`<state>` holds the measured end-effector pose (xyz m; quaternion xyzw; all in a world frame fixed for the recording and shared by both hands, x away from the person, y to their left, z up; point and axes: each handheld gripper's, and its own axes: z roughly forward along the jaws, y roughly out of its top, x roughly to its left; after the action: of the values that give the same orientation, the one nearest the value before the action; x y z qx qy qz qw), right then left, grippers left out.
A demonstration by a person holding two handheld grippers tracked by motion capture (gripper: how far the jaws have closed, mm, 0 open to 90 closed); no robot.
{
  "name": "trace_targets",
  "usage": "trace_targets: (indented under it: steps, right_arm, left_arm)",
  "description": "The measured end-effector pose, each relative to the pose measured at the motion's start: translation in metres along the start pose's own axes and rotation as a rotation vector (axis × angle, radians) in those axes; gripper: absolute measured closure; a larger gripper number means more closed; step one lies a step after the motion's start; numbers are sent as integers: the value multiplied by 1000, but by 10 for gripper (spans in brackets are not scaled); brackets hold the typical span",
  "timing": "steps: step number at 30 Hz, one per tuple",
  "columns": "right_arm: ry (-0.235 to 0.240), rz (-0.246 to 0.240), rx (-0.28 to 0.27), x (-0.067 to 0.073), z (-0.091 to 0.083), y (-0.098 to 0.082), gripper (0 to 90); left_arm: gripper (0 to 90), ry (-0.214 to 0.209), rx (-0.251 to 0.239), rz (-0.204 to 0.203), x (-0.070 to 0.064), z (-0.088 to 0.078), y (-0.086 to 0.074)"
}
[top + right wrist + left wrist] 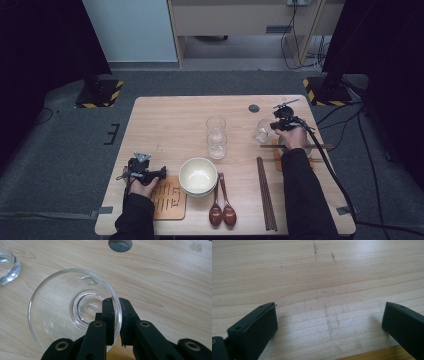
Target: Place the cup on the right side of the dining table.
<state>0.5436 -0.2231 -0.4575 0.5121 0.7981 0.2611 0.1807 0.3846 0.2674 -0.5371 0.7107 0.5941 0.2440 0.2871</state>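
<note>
R gripper is pinching the rim of the clear round drinking glass at the table's far right; jaws nearly closed, one inside the wall. Judging it needs keeping upright w/ a slow, level carry. L gripper is resting wide open, holding nothing, over the pale wooden table.

Table: light wood, faint pencil-like marks near the left front part.
Grommet: dark, round, set in the tabletop toward the far right.
Two glasses: clear, at mid-table, one just behind the other.
Bowls: cream, stacked, near the front edge at centre.
Spoons: two, dark red-brown, side by side just right of the bowls, heads toward the front edge.
Chopsticks: dark brown, laid parallel, right of the spoons.
Coaster: wooden, slotted, left of the bowls at the front.
Floor: grey carpet, black cables at right.
Stand bases: yellow-and-black striped, beyond both far table corners.
</note>
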Motion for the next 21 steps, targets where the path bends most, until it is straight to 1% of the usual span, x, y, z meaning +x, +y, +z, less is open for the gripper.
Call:
trace_targets:
  steps: [3, 6, 9, 14, 21]
  right_arm:
    - [-3, 9, -1, -1, 0, 0, 841]
    - [-12, 10, -13, -1, 0, 1, 838]
    - [-21, 21, -23, -1, 0, 1, 836]
    - [-26, 34, -26, -2, 1, 3, 834]
    - [-33, 37, -34, -1, 3, 4, 829]
  left_arm:
    - [0, 0, 0, 0, 0, 0, 0]
    - [0, 0, 0, 0, 0, 0, 0]
    - [0, 0, 0, 0, 0, 0, 0]
    - [0, 0, 0, 0, 0, 0, 0]
    - [0, 0, 0, 0, 0, 0, 0]
